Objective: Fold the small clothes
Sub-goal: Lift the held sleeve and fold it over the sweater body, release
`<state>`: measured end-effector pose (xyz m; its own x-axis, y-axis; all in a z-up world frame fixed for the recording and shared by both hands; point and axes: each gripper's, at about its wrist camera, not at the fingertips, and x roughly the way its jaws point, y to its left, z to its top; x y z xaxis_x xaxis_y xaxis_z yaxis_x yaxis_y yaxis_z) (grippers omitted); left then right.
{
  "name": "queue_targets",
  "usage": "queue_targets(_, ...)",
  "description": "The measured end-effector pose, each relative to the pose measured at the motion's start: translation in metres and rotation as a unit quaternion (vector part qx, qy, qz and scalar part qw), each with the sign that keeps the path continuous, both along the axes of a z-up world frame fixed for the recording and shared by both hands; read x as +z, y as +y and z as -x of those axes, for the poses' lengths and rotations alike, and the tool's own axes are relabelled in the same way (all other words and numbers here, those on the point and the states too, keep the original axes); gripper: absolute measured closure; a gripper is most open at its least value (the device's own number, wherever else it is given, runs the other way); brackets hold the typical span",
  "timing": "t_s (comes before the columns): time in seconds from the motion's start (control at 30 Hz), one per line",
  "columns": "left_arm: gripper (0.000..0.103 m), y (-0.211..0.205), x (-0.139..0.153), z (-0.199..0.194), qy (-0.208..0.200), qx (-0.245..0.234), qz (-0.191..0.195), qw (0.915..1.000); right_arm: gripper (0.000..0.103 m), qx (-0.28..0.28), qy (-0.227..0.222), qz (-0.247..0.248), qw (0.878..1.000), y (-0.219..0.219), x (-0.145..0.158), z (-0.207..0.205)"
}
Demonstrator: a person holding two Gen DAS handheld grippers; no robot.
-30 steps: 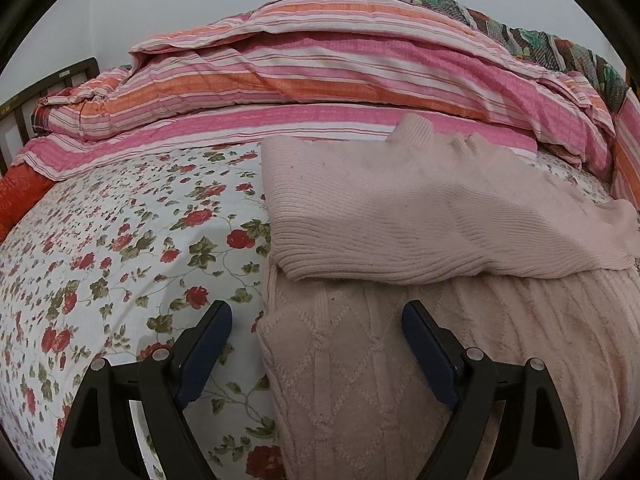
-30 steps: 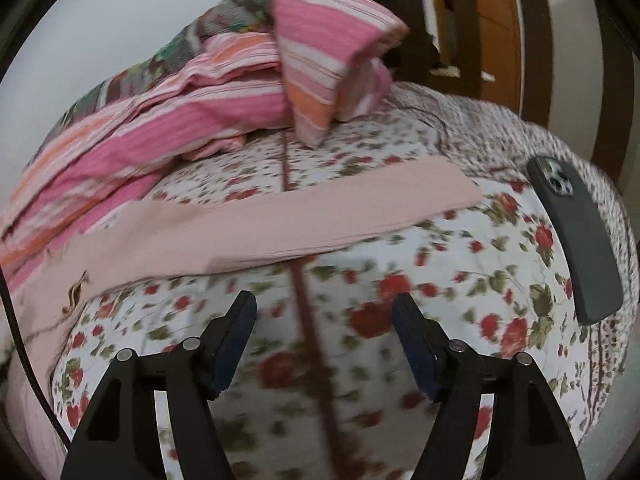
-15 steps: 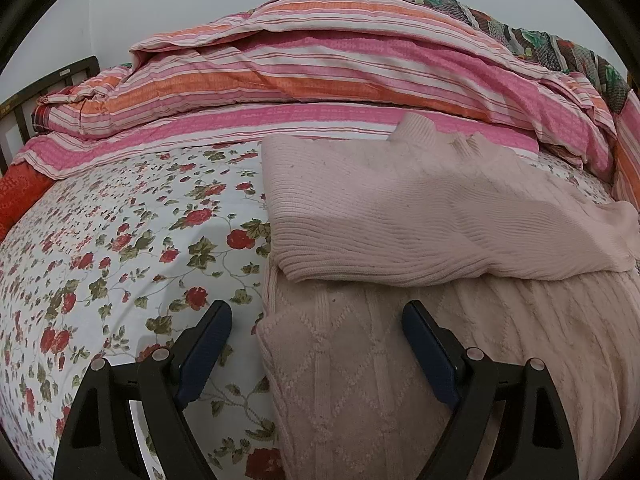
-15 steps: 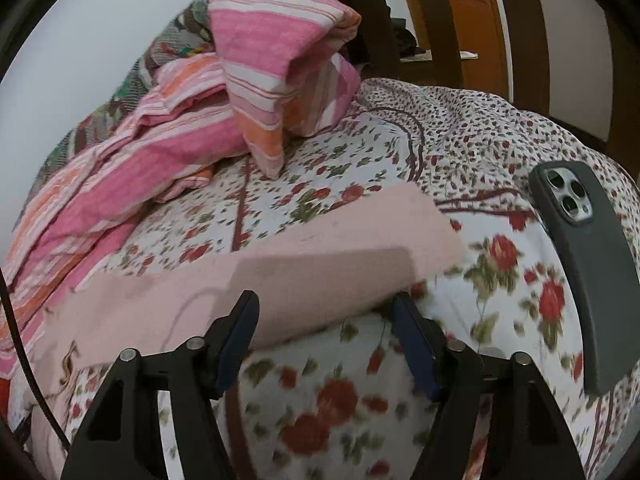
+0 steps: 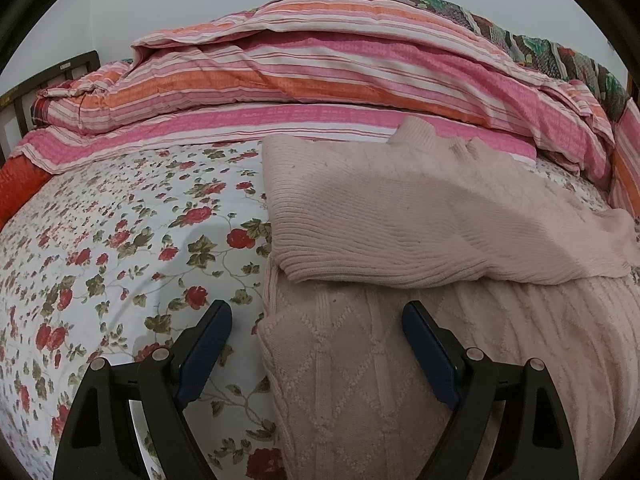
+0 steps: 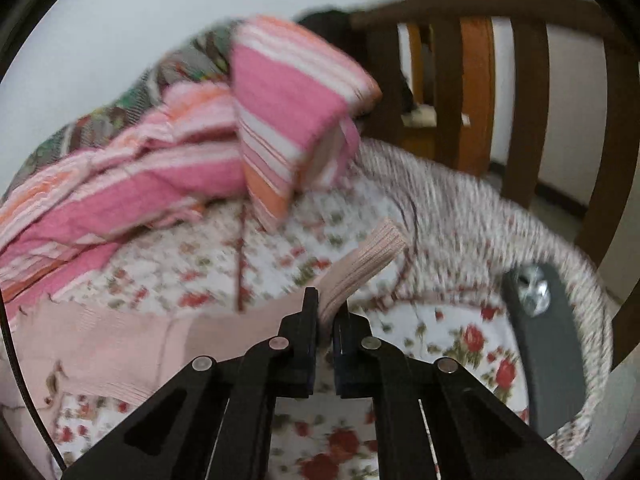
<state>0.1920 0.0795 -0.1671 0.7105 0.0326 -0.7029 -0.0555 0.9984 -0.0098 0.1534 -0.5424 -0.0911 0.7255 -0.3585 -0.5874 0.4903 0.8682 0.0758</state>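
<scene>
Presently right tool [image 6: 326,312] clamped on ribbed cuff of pink sweater [image 6: 120,344] sleeve; left tool [image 5: 316,320] wide open, empty, above sweater hem on bed [image 5: 120,240].

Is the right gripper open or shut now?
Shut. The right gripper has its jaws closed on the ribbed cuff of the pink sweater sleeve, whose end sticks out beyond them.

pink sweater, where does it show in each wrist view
Left wrist: the pink sweater fills centre and lower right, one sleeve folded across the body, under the open left gripper.
Right wrist: its other sleeve runs from lower left to centre, cuff pinched in the right gripper.
Shared landmark: the striped quilt.
</scene>
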Motion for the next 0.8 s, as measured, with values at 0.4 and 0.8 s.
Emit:
queue_targets(0.4,0.014,0.021,0.005,0.01,-0.019,-0.008,0.082,0.9964,0.097,0.103,-0.055,0.093,0.989,0.166,0.104,-0.024)
queue_targets(0.8,0.014,0.092,0.006,0.049,-0.036,0.039,0.134,0.9896,0.097,0.35,-0.038,0.08,0.933,0.449,0.081,-0.073)
